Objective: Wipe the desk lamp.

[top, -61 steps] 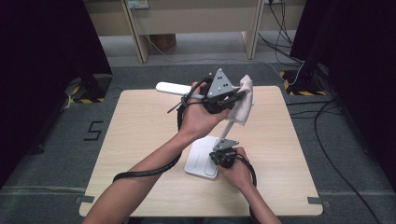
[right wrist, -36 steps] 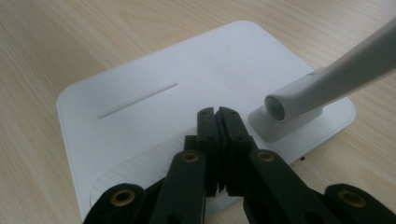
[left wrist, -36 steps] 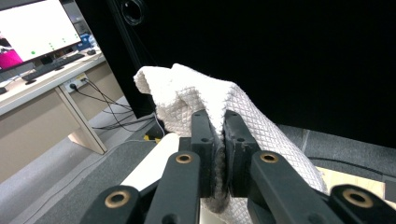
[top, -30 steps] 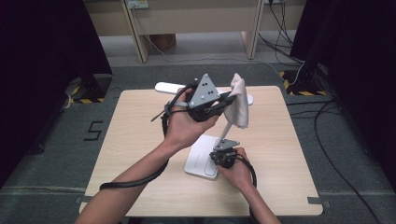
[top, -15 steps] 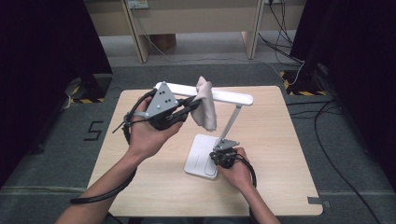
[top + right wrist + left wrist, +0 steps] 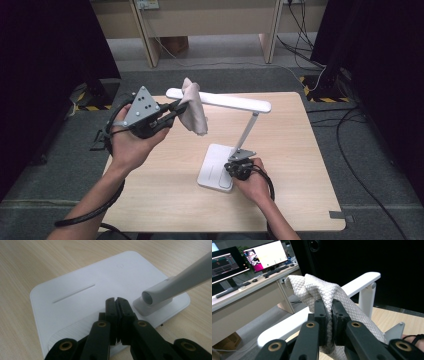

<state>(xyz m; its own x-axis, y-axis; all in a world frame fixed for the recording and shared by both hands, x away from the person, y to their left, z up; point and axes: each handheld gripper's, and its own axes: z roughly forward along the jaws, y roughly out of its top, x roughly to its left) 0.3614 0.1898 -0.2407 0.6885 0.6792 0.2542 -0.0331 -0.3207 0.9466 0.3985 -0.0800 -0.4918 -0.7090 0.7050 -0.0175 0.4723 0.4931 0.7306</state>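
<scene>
While the person wipes the white desk lamp (image 6: pixel 235 145) with a cloth (image 6: pixel 192 112), the work looks to me close to the end of one pass along the lamp head (image 6: pixel 220 101). The left gripper (image 6: pixel 172 109) is clenched on the cloth, and in the left gripper view the quilted white fabric (image 6: pixel 324 292) is pinched tightly between the two black jaws. The cloth hangs over the head near its free end, at the left side of the wooden table (image 6: pixel 150 200), and it seems to touch the bar there, though I cannot tell how firmly. The right gripper (image 6: pixel 116 302) has its jaws pressed together with nothing between them; it rests its tips on the lamp base (image 6: pixel 82 292), just beside the foot of the stem (image 6: pixel 175 282), as if to keep the lamp from sliding. I judge that the rest of the head toward the stem, the stem itself and the base may need wiping, because the cloth is at the far end only.
</scene>
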